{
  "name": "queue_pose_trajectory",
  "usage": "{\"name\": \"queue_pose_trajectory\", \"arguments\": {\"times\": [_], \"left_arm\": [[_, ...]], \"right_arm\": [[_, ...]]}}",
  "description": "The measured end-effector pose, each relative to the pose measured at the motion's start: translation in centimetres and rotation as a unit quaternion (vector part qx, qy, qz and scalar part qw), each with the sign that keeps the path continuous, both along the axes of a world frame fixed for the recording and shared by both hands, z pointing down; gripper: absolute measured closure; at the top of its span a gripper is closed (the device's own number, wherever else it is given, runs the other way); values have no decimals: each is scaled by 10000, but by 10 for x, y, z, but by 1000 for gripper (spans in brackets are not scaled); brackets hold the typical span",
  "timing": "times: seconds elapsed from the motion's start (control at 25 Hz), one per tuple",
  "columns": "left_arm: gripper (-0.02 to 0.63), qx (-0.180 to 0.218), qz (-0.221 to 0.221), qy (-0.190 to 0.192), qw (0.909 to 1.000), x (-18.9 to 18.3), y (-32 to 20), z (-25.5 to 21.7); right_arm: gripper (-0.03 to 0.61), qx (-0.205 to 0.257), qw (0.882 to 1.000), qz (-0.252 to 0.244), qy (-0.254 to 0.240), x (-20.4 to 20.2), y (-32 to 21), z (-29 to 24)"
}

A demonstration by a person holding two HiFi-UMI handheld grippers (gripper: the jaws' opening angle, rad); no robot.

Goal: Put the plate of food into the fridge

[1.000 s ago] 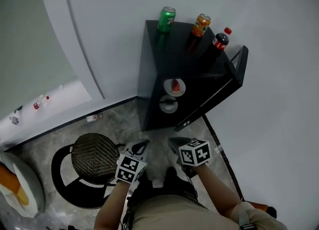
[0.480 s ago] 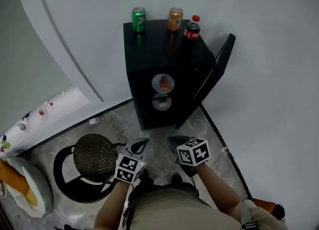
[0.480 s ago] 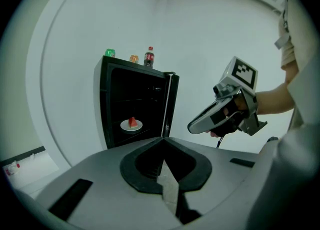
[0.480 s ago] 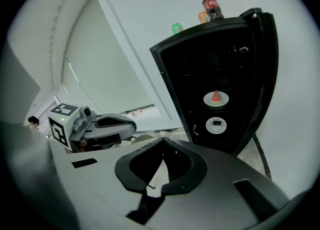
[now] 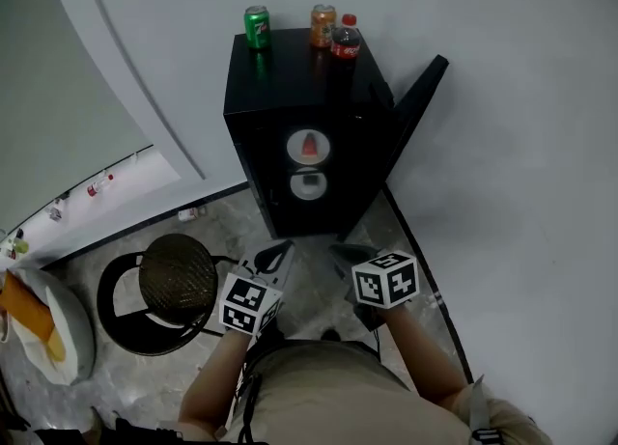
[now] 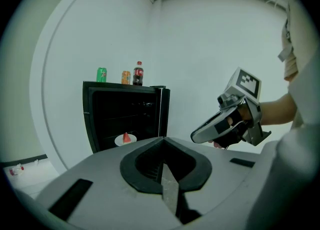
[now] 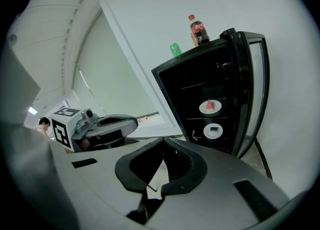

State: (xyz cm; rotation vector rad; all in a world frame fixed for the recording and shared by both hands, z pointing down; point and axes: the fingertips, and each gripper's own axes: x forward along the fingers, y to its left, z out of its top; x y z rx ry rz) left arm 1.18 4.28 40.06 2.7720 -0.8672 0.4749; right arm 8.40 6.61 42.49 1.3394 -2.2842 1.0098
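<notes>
A black mini fridge stands against the white wall with its door swung open to the right. On its upper shelf sits a white plate with a red watermelon slice, which also shows as a plate with a slice and a plate with a slice in the gripper views. A second white plate with a dark item lies on the shelf below. My left gripper and right gripper hang side by side in front of my body, well short of the fridge. Both are shut and empty.
A green can, an orange can and a cola bottle stand on the fridge top. A round black stool is on the floor at my left. A white chair with an orange item is at the far left. A small bottle lies by the wall.
The fridge has shifted up and left in the head view and looks farther off. Both grippers stay shut and low in front of my body.
</notes>
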Motion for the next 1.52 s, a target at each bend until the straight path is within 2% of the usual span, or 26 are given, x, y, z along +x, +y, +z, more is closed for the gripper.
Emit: {"name": "queue_pose_trajectory", "arguments": {"times": [0.24,0.56,0.76,0.92,1.08,1.2,1.36,1.52], "left_arm": [[604,-209,-233,-311,9990,15,18,1],[604,-755,-562,-875,9917,5,39,22],[604,-1227,-745,-1279,9814,-21,50,51],[604,-1414,-960,-1284,9769,-41,53,63],[604,-1697,-792,-1443,9716,-53,53,78],[604,-1612,-696,-1309,9757,-63,59,76],[604,-1336,-915,-829,9833,-89,54,54],[604,-1257,-1067,-419,9854,-121,61,40]], "right_arm": [[557,17,9994,-146,-326,21,17,-7],[557,-128,9958,-589,-692,15,32,-11],[557,-370,9907,-822,-1014,-7,42,-3],[557,-385,9882,-1082,-1016,-24,43,-7],[557,-433,9859,-1264,-1012,-43,39,-8],[558,-472,9852,-1398,-875,-60,41,-5],[557,-260,9858,-1480,-749,-87,35,-19],[558,-150,9841,-1621,-710,-120,43,-25]]}}
